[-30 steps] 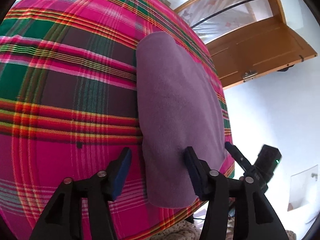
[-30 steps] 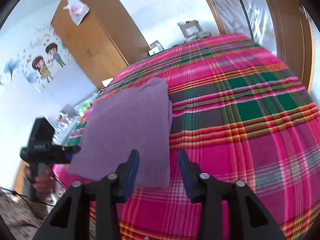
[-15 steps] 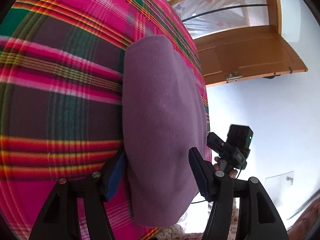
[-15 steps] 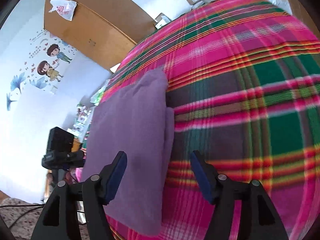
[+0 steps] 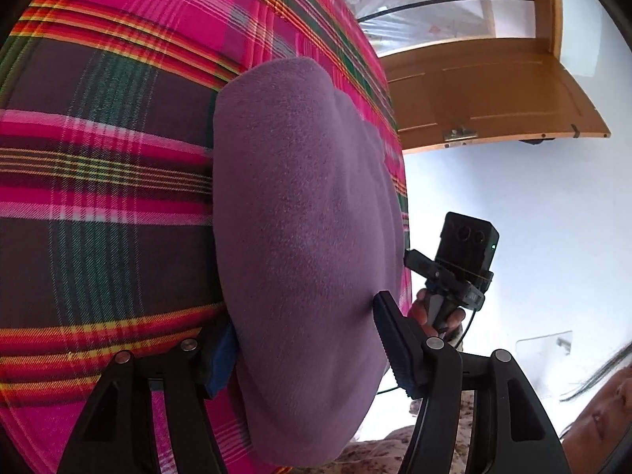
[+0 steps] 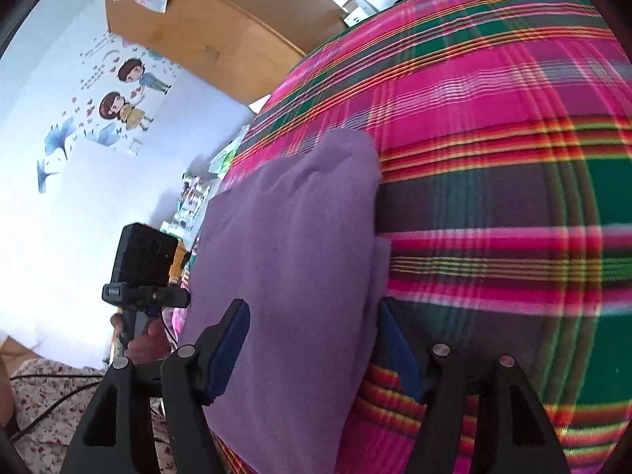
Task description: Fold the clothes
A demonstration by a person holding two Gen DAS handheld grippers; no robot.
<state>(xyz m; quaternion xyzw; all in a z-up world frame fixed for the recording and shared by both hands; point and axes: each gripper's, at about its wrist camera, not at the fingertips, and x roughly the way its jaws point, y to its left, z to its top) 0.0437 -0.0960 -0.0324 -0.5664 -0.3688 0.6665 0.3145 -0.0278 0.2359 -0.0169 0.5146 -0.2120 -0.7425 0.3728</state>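
A folded purple garment (image 5: 300, 213) lies on a bed with a pink, green and brown plaid cover (image 5: 102, 181). In the left wrist view my left gripper (image 5: 308, 351) straddles the garment's near end. Its left pad is tucked against the cloth's left edge and its right pad rests at the right side, jaws wide. In the right wrist view the same garment (image 6: 292, 268) runs between the fingers of my right gripper (image 6: 312, 349). Those jaws are opening, with the cloth's right edge between them. Neither gripper lifts the cloth.
A hand (image 5: 426, 312) holds the right gripper's handle past the bed's edge. A wooden door (image 5: 474, 91) stands open beyond the bed. A wooden wardrobe (image 6: 221, 39) and cardboard boxes (image 6: 359, 8) stand at the far side. Floral fabric (image 6: 47, 395) is close at lower left.
Both grippers have moved forward and tipped down onto the garment's near end. The right jaws have widened markedly, the left a little. The cloth now lies between each pair of fingers.
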